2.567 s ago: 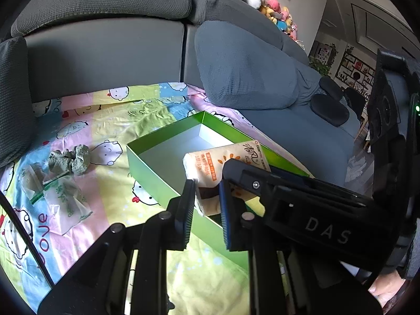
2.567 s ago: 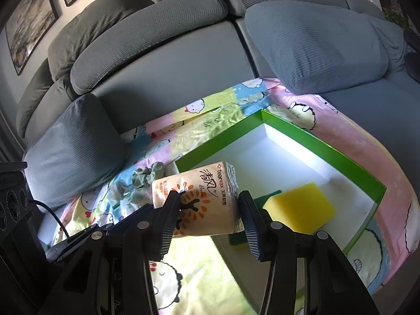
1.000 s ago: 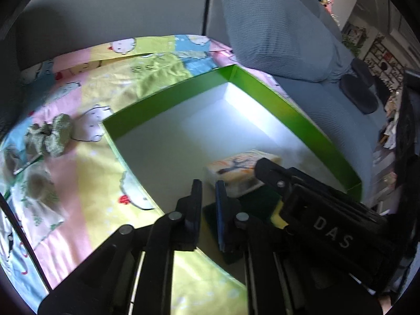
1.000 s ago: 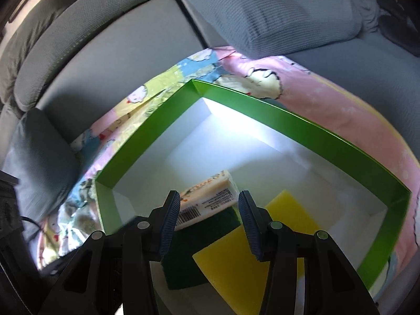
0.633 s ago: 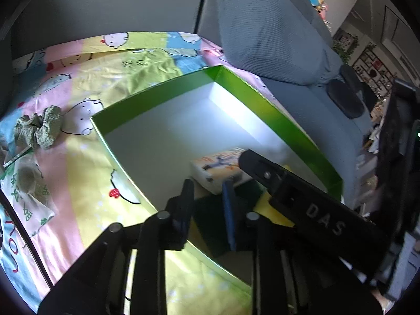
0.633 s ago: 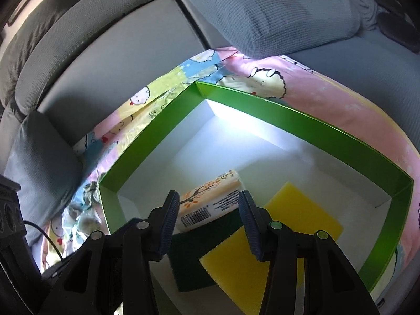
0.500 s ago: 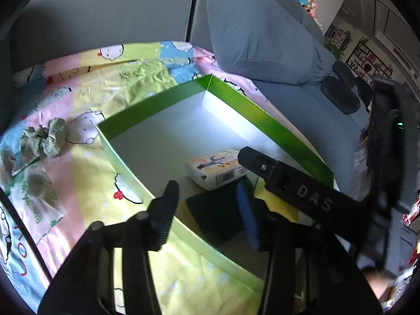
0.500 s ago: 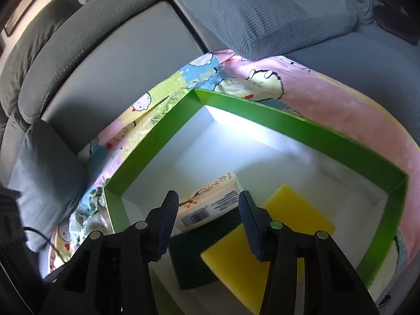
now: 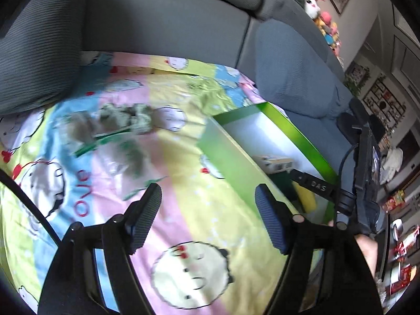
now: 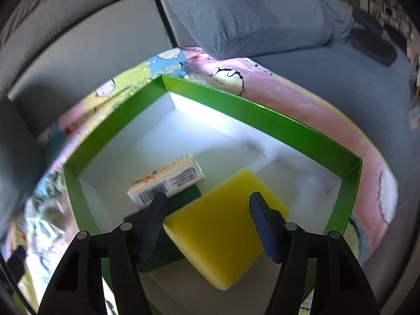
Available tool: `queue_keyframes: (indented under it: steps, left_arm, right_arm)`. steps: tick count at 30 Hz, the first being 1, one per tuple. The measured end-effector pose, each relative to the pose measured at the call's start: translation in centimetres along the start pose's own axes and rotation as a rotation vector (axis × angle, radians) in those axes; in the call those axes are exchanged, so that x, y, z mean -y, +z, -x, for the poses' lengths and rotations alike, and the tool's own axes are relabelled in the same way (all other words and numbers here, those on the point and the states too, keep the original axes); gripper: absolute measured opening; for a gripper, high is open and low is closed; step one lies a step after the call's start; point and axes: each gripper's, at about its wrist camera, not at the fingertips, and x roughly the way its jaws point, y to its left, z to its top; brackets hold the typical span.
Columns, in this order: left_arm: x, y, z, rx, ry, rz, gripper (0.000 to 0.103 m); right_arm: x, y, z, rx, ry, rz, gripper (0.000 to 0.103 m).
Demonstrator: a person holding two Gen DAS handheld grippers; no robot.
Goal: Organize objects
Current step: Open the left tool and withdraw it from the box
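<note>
Where the right wrist view begins, at its lower edge, the right gripper point(image 10: 208, 225) has its two black fingers spread wide with nothing between them, hanging over a green box point(image 10: 265, 120) with a white inside. Just beyond the fingertips a yellow sponge point(image 10: 223, 239) lies flat on the box floor, overlapping a dark green scouring pad point(image 10: 162, 249) on its left side. Slightly farther in, a small tissue pack point(image 10: 168, 183) with a barcode rests on the floor of the box, its near edge touching the dark green pad. Past the box's far wall, a pastel cartoon blanket point(image 10: 262, 78) covers a grey sofa point(image 10: 86, 52), and a grey cushion point(image 10: 249, 13) sits behind it. From the left wrist view, the left gripper point(image 9: 208, 218) is also spread wide and empty, poised above the blanket point(image 9: 183, 210) outside the box, with a cartoon face printed just below it. Farther off to the left lie a clear plastic bag point(image 9: 123, 157) and, beyond it, a crumpled grey-green bundle point(image 9: 126, 115), both blurred. To the right stands the green box point(image 9: 231, 162), the tissue pack point(image 9: 275, 164) showing inside. Stuffed toys point(image 9: 323, 21) sit far back on the sofa.
</note>
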Motion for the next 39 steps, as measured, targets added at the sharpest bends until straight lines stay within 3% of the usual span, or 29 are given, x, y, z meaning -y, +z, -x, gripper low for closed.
queue_keyframes:
  steps: [3, 6, 9, 13, 20, 28, 33, 39]
  left_arm:
    - [-3.3, -0.9, 0.4, 0.038, -0.029, 0.087, 0.073]
    - [-5.6, -0.8, -0.2, -0.020, 0.007, 0.181, 0.071]
    - [-6.8, -0.7, 0.6, 0.014, -0.017, 0.216, 0.072]
    - [-7.5, -0.8, 0.9, 0.021, 0.001, 0.233, 0.073]
    - [-8.4, -0.9, 0.6, -0.006, 0.038, 0.251, 0.072]
    - [-10.0, -0.5, 0.5, -0.004, 0.033, 0.290, 0.072]
    - [-11.0, -0.5, 0.8, -0.008, 0.042, 0.317, 0.072]
    - [-11.6, -0.4, 1.2, 0.002, 0.031, 0.332, 0.073]
  right_arm:
    - [-1.2, -0.7, 0.2, -0.010, -0.006, 0.057, 0.067]
    - [-2.5, -1.3, 0.2, 0.001, -0.068, 0.103, 0.067]
    - [-3.8, -1.9, 0.2, 0.022, -0.092, 0.135, 0.070]
    - [-5.3, -2.5, 0.7, 0.053, -0.099, 0.183, 0.075]
    - [-6.5, -2.6, 0.9, 0.069, -0.101, 0.186, 0.076]
    - [-6.6, -2.3, 1.7, 0.049, 0.066, 0.155, 0.076]
    - [-7.1, -2.6, 0.7, 0.048, -0.045, 0.199, 0.076]
    - [-5.9, -2.4, 0.7, 0.039, -0.022, 0.187, 0.076]
